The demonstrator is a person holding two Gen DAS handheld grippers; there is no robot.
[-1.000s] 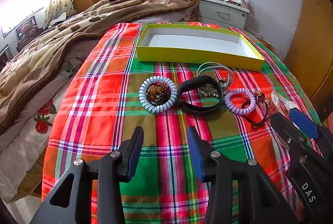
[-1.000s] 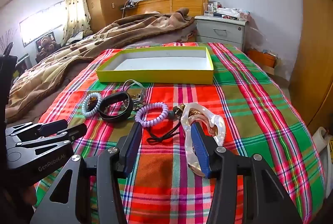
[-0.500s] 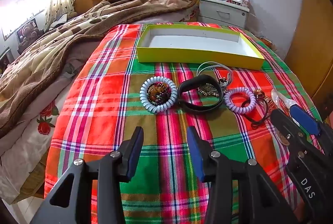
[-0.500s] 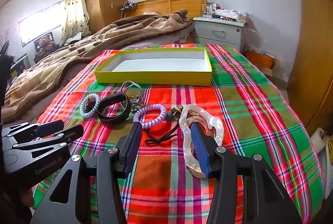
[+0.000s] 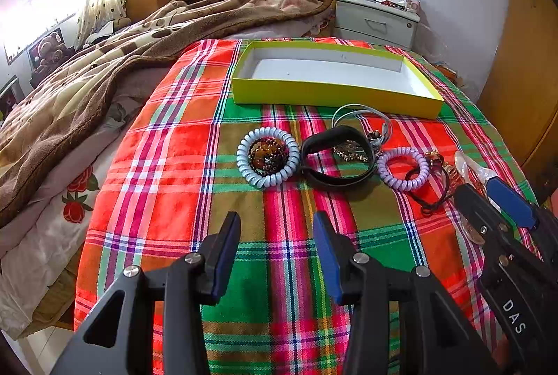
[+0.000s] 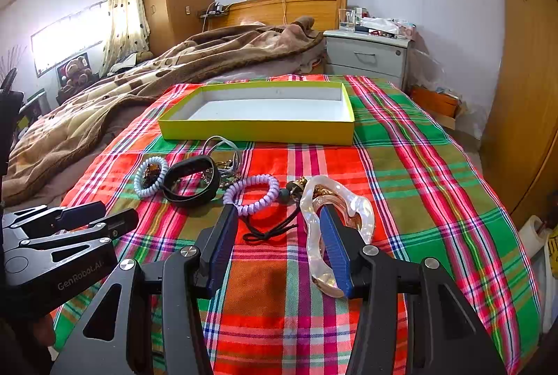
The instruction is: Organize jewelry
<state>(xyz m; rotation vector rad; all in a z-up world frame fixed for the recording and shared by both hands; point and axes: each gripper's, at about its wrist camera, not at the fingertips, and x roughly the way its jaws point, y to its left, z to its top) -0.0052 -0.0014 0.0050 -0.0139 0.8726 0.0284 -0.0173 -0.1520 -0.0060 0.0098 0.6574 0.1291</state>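
Observation:
A row of jewelry lies on the plaid cloth before an empty yellow box [image 5: 334,96] [image 6: 258,131]. From left to right it is a pale blue coil band [image 5: 268,157] around a dark bead bracelet, a black band [image 5: 336,159], a lilac coil band [image 5: 402,167] [image 6: 251,193], a black cord [image 6: 275,228] and a pearly clip [image 6: 343,200]. My left gripper [image 5: 276,225] hovers open and empty, short of the row. My right gripper [image 6: 277,218] is open too. Its right finger sits over the clip's loop, and the cord lies between its fingers.
A brown blanket [image 5: 104,68] covers the bed's left half, where the cloth's left edge drops off. A grey nightstand [image 6: 366,58] and wooden wardrobes stand behind and to the right. Bare plaid cloth [image 6: 436,183] stretches right of the clip.

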